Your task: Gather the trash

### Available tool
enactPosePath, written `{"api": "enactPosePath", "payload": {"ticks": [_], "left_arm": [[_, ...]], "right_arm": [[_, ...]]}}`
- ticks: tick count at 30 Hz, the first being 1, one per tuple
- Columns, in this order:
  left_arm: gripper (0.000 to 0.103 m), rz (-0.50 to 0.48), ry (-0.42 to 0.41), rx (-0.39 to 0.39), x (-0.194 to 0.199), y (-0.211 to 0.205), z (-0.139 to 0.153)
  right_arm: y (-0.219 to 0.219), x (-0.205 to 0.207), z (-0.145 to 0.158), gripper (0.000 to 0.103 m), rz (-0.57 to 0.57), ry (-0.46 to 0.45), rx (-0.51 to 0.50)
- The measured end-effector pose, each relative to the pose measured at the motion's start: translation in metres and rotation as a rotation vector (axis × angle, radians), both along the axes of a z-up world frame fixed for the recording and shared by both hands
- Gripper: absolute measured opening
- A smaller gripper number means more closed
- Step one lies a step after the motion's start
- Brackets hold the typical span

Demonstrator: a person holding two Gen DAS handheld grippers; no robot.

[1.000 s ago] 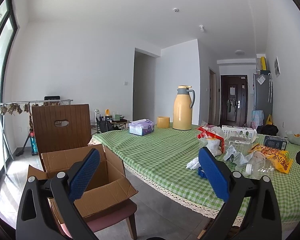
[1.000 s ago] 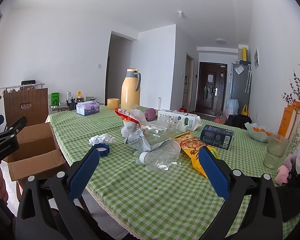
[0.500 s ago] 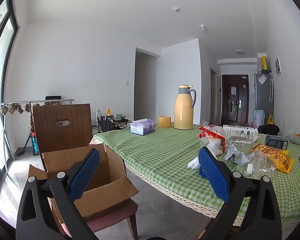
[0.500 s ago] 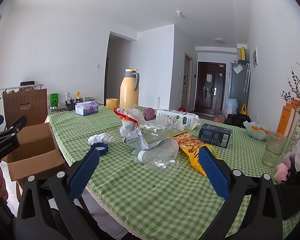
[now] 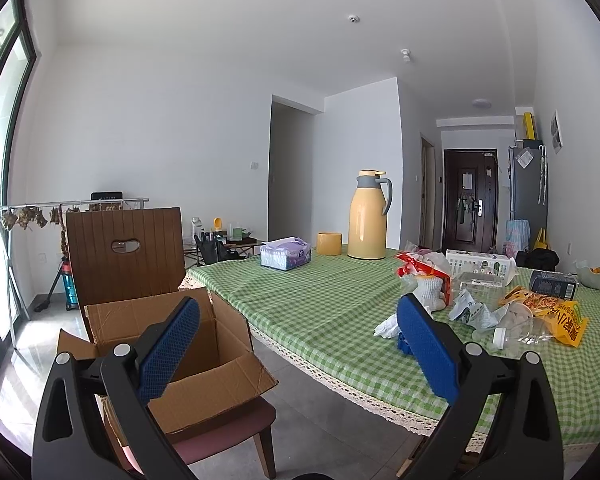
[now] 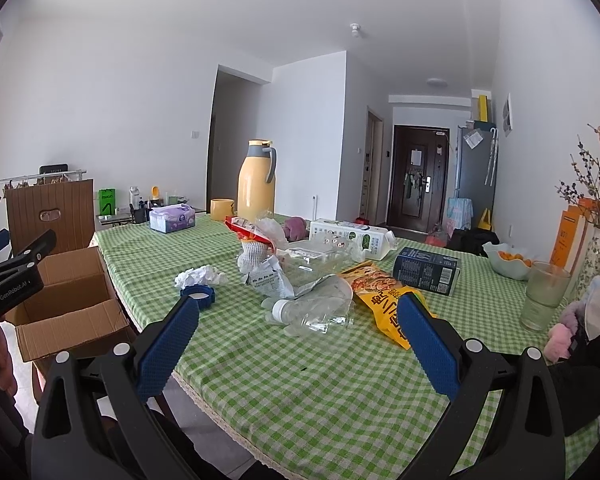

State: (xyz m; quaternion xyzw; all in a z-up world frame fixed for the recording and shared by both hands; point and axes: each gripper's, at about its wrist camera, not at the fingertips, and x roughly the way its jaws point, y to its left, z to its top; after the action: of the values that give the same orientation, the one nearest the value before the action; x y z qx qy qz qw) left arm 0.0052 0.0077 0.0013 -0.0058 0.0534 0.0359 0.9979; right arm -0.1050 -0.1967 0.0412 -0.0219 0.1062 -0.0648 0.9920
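Hovering short of the table, both grippers are spread wide and carry nothing: the right gripper faces the litter, the left gripper looks toward the open box on a chair beside the table. Nearest lies a crushed clear bottle, light, springy and likely slick; its capped neck looks like the firmest hold. The paper wad and yellow bag are soft and should pinch anywhere.
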Motion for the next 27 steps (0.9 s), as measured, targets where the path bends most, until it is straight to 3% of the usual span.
{"api": "enactPosePath", "payload": {"ticks": [27], "left_arm": [[0.096,-0.017,-0.019,0.012,-0.0046,-0.0038,-0.0010]], "right_arm": [[0.0056,0.0058,-0.0010,0.095,0.019,0.007,-0.016]]}}
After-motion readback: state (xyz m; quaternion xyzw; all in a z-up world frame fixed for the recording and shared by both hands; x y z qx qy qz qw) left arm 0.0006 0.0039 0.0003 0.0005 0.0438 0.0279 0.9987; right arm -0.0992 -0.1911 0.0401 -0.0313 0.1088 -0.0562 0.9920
